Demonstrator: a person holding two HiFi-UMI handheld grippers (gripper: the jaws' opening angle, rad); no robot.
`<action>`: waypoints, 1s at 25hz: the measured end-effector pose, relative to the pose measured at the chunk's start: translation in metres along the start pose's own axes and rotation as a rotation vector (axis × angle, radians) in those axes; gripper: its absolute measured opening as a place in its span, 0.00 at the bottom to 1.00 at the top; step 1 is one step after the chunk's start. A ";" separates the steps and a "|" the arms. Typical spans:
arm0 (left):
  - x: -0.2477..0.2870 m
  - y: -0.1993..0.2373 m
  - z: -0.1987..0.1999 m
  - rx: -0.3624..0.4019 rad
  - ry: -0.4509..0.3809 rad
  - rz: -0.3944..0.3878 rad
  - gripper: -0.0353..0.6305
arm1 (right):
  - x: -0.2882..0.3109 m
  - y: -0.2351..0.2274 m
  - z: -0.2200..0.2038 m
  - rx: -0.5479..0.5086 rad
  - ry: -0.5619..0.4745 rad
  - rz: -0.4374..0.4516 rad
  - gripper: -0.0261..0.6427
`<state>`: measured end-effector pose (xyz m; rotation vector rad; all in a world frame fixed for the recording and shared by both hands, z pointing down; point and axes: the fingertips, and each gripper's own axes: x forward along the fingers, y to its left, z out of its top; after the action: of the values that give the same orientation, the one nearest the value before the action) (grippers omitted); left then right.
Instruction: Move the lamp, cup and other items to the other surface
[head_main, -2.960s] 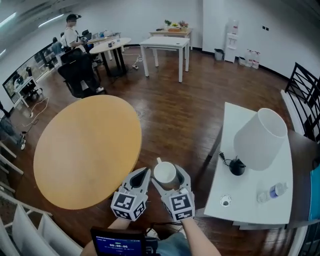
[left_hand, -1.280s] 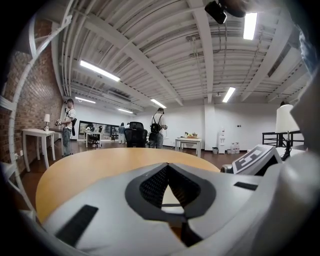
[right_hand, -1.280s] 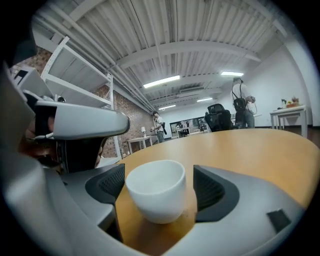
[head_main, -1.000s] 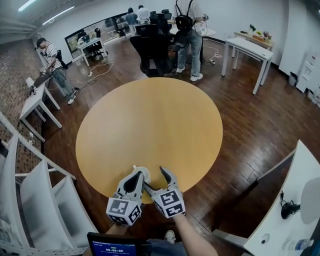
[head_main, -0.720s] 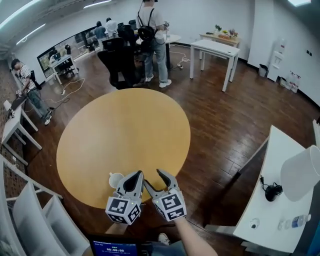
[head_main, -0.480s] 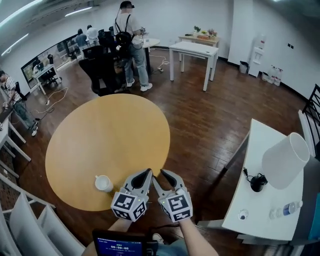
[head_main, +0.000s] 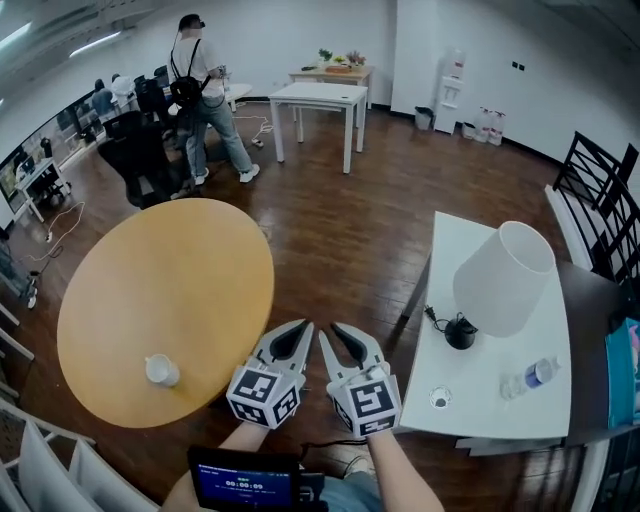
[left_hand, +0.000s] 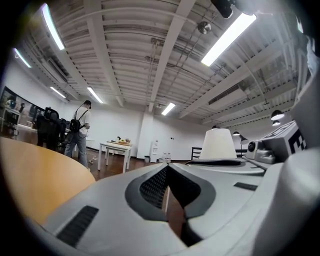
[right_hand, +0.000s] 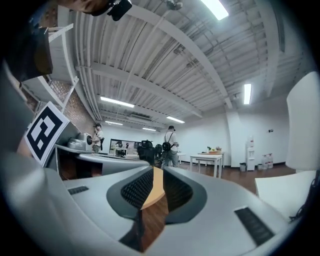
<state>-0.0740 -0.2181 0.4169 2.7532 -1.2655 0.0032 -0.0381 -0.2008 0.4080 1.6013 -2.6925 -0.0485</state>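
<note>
**Grippers.** In the head view, both units are held side by side at the lower centre, over the wooden floor (head_main: 340, 240) between the two tables.

- The left gripper (head_main: 299, 327) has its jaws drawn together at the tips. Its own view shows only a thin slit behind the tips, and nothing is in its grasp (left_hand: 166, 168).
- The right gripper (head_main: 336, 332) has just been closing its jaws. They stand a narrow gap apart, and the right gripper view shows only floor and the table edge through the gap. Nothing is held (right_hand: 156, 171).

**Task items.**

- The white cup (head_main: 160, 370) stands on the round wooden table (head_main: 150, 290), near that table's lower-left rim and well apart from both grippers.
- The lamp (head_main: 503, 277) stands on the white rectangular table (head_main: 470, 400) at the right. It has a white shade and a black base, with its cord lying beside the base.
- A plastic water bottle (head_main: 528, 376) lies on the same table.
- A small round white item (head_main: 438, 400) sits near the table's front edge (its kind cannot be determined).

**Surroundings.** A person (head_main: 205, 95) stands beyond the round table. A second white table (head_main: 320, 97) stands farther back, and a black chair (head_main: 600, 190) is at the right edge of the view.
</note>
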 end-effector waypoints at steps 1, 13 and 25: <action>0.004 -0.008 0.000 -0.001 0.002 -0.013 0.07 | -0.006 -0.008 0.001 -0.003 -0.017 -0.017 0.13; 0.040 -0.066 -0.005 0.022 0.024 -0.114 0.07 | -0.049 -0.059 -0.002 -0.001 -0.026 -0.100 0.13; 0.065 -0.104 -0.003 0.049 0.013 -0.175 0.07 | -0.081 -0.095 0.005 -0.011 -0.065 -0.193 0.14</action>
<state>0.0471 -0.1996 0.4131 2.8912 -1.0312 0.0383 0.0841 -0.1753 0.4011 1.8821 -2.5680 -0.1185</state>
